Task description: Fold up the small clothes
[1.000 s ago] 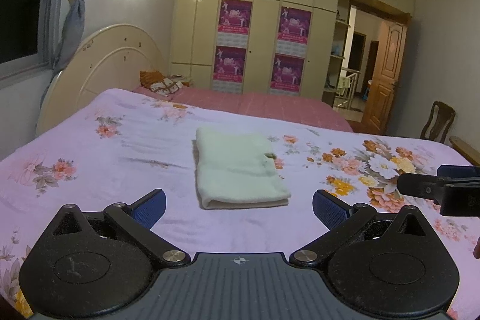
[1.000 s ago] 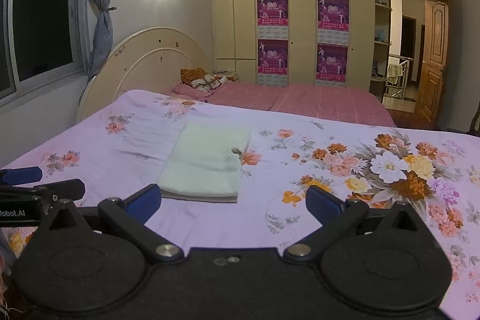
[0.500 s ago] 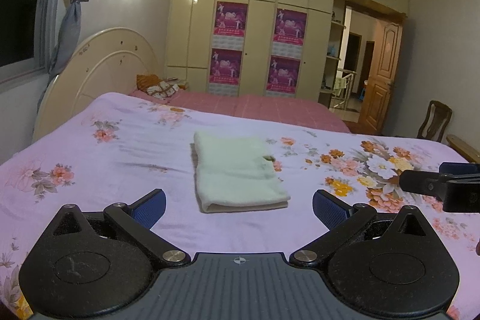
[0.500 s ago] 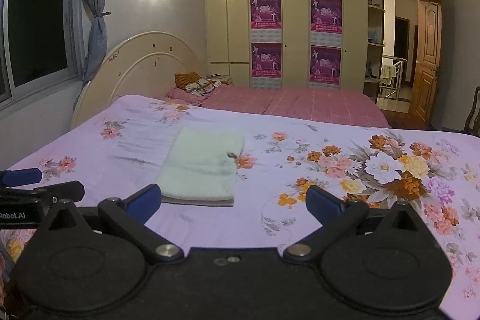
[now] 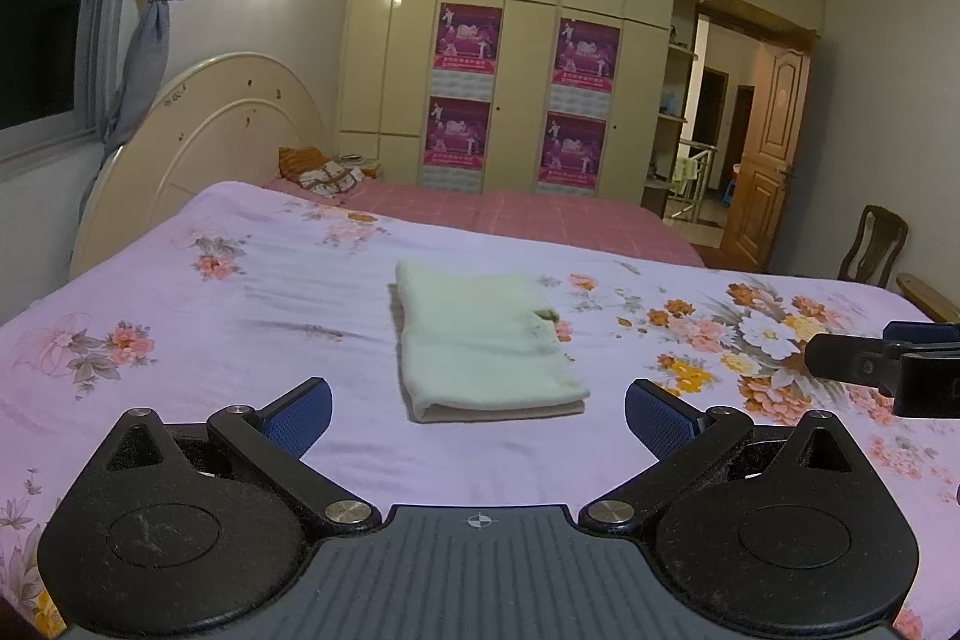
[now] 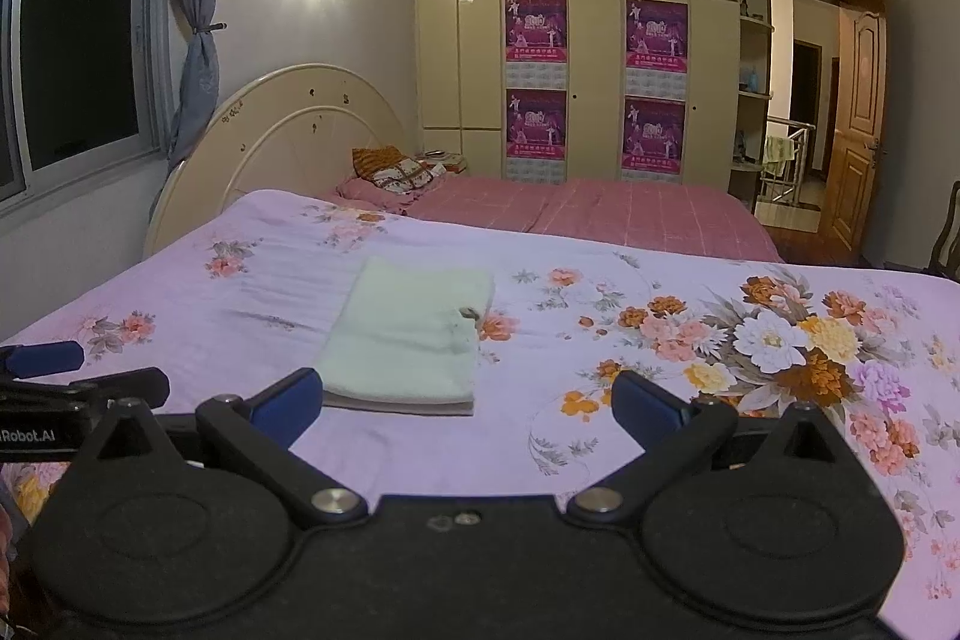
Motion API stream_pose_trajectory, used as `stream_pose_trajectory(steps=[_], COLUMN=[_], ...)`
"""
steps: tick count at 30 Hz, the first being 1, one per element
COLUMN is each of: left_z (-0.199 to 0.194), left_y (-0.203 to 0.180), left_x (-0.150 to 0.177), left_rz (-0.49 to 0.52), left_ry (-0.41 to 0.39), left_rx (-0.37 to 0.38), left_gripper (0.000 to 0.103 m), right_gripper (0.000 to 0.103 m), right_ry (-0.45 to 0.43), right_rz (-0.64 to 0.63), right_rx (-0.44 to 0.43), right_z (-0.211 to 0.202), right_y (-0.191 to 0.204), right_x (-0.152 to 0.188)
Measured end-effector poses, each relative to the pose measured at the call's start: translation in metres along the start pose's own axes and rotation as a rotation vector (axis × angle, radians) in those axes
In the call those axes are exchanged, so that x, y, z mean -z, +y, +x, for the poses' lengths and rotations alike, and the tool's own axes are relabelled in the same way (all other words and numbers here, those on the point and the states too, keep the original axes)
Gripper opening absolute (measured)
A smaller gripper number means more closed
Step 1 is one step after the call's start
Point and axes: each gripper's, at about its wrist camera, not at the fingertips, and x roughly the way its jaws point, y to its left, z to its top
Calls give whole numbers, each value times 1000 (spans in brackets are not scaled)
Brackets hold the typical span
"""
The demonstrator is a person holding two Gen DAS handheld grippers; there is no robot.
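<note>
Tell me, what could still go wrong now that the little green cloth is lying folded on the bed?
The folded green cloth lies on a soft floral bedspread, so a nudge could slide its layers apart. One small flap sticks up at its right edge and might catch a finger. The left hand-held gripper and right hand-held gripper are both open and close together, so they could bump each other.
</note>
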Motion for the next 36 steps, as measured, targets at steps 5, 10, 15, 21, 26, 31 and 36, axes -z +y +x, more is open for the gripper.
stream_pose_trajectory(steps=[5, 10, 15, 21, 26, 31, 36], left_z=[0, 1, 3, 4, 2, 4, 6], left_y=[-1, -3, -4, -8, -8, -9, -11], left_x=[0, 0, -1, -1, -1, -1, -2], left_rz=[7, 11, 19, 23, 22, 24, 35], left_ry=[0, -1, -4, -7, -8, -9, -13], left_rx=[-2, -4, -4, 0, 3, 9, 17], left_gripper=[103, 103, 103, 103, 103, 103, 103], right_gripper=[102, 102, 102, 102, 102, 102, 102], right_ry=[0, 5, 3, 2, 3, 3, 4], right_rz=[0, -2, -1, -2, -3, -4, -4], right_rx=[0, 0, 0, 0, -1, -1, 1], right_z=[0, 1, 1, 1, 2, 2, 2], right_y=[0, 1, 0, 1, -1, 0, 1], right_x=[0, 0, 0, 0, -1, -1, -1])
